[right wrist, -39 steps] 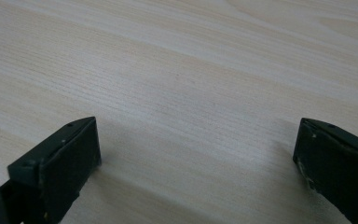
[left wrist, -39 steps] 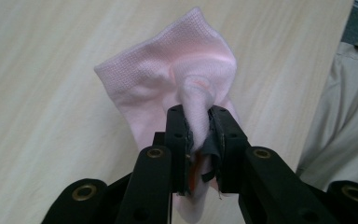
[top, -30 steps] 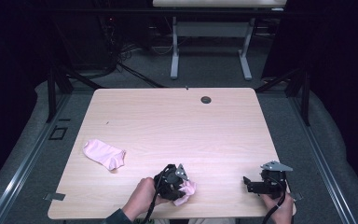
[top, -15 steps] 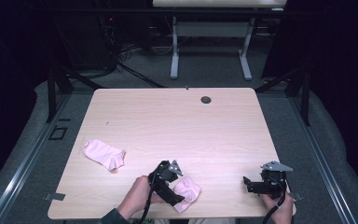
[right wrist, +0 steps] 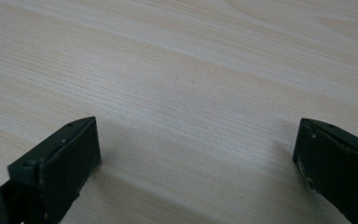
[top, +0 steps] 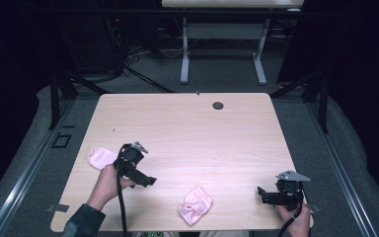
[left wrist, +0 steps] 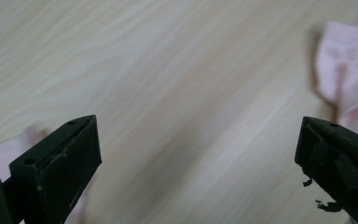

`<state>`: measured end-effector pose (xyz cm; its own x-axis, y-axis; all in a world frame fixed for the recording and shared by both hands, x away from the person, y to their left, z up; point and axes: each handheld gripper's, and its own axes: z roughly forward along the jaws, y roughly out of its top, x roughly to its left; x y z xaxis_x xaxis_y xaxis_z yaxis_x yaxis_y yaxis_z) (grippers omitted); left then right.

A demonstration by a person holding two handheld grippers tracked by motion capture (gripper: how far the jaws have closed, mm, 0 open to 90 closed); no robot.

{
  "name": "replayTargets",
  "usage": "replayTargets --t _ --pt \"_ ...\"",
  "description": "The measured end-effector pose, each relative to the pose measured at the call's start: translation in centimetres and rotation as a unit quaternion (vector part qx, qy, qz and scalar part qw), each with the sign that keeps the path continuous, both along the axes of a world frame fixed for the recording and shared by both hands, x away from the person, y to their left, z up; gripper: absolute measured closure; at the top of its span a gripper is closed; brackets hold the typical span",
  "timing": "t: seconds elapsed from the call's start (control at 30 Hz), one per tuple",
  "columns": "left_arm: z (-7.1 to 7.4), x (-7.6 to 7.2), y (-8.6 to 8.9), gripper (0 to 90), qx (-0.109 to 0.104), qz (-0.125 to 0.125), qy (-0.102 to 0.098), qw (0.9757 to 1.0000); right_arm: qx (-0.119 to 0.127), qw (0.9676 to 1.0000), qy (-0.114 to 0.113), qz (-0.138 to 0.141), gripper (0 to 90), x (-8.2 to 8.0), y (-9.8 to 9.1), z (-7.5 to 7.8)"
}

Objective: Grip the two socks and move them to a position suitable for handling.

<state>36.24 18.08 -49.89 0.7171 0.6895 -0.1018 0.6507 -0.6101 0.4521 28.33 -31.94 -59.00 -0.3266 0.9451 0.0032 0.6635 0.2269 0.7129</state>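
Observation:
Two pink socks lie on the wooden table (top: 187,128). One sock (top: 196,205) sits crumpled near the front edge, free of both grippers. The other sock (top: 100,158) lies flat at the left, partly behind my left gripper (top: 147,179), which is held just right of it. In the left gripper view the left gripper (left wrist: 198,140) is open over bare wood. Pink fabric (left wrist: 345,79) shows at the upper right and more pink fabric (left wrist: 0,158) at the lower left. My right gripper (top: 262,193) rests at the front right. In its own view the right gripper (right wrist: 198,140) is open and holds nothing.
A small dark round grommet (top: 218,105) sits near the table's far edge. Behind the table stand the legs of another desk (top: 184,54) and some cables on the grey floor. A metal rail (top: 24,182) runs along the left side.
My left gripper opened and let the crumpled sock drop at the front edge. It then moved left and away, toward the flat sock. The right gripper stayed put.

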Motion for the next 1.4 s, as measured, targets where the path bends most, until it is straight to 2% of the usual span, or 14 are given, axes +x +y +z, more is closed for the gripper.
replayTargets --t 0.17,0.27,0.3,0.43,0.5,0.57,0.73,0.8,0.87,0.97,1.03,1.17,1.27,1.4 --pt "-0.1 2.7 4.4 0.2 0.012 0.065 0.008 0.9978 0.000 1.0000 0.000 -0.001 0.0 0.0 0.0 0.0" --pt "-0.6 4.2 6.3 0.3 0.022 0.096 0.018 0.9950 0.000 1.0000 0.000 0.000 0.0 0.0 0.0 0.0" --pt "-1.0 5.0 7.2 0.3 0.022 0.112 0.031 0.9930 0.000 1.0000 0.000 -0.001 0.0 0.0 0.0 0.0" --pt "-2.4 6.2 8.7 0.7 0.045 0.138 0.044 0.9885 0.000 1.0000 0.000 -0.002 0.0 0.0 0.0 0.0" --pt "-3.0 6.5 9.2 2.7 0.050 0.148 0.047 0.9866 0.000 1.0000 0.000 -0.001 0.0 0.0 0.0 0.0" --pt "-3.5 6.7 9.7 5.8 0.053 0.156 0.048 0.9852 0.000 1.0000 0.000 -0.001 0.0 0.0 0.0 0.0" --pt "-4.7 6.5 10.1 16.9 0.063 0.158 0.054 0.9840 0.000 1.0000 0.000 -0.001 0.0 0.0 0.0 0.0" --pt "-5.0 6.4 10.2 26.3 0.062 0.159 0.053 0.9839 0.000 1.0000 -0.001 -0.002 0.0 0.0 0.0 0.0" --pt "-5.2 6.3 10.1 31.6 0.066 0.154 0.055 0.9844 0.000 1.0000 0.000 -0.001 0.0 0.0 0.0 0.0" --pt "-5.2 6.1 9.9 40.1 0.081 0.156 0.044 0.9835 0.000 1.0000 0.000 -0.002 0.0 0.0 0.0 0.0" --pt "-5.2 6.0 9.8 47.2 0.084 0.157 0.038 0.9833 0.000 1.0000 -0.001 -0.002 0.0 0.0 0.0 0.0" --pt "-5.1 5.4 9.8 60.6 0.078 0.163 0.026 0.9832 0.001 1.0000 -0.002 -0.004 0.0 0.0 0.0 0.0" --pt "-5.2 5.1 9.9 74.8 0.074 0.167 0.017 0.9831 0.001 1.0000 -0.001 -0.005 0.0 0.0 0.0 0.0" --pt "-5.2 4.9 9.9 85.7 0.072 0.173 0.010 0.9823 -0.001 1.0000 0.000 -0.004 0.0 0.0 0.0 0.0"
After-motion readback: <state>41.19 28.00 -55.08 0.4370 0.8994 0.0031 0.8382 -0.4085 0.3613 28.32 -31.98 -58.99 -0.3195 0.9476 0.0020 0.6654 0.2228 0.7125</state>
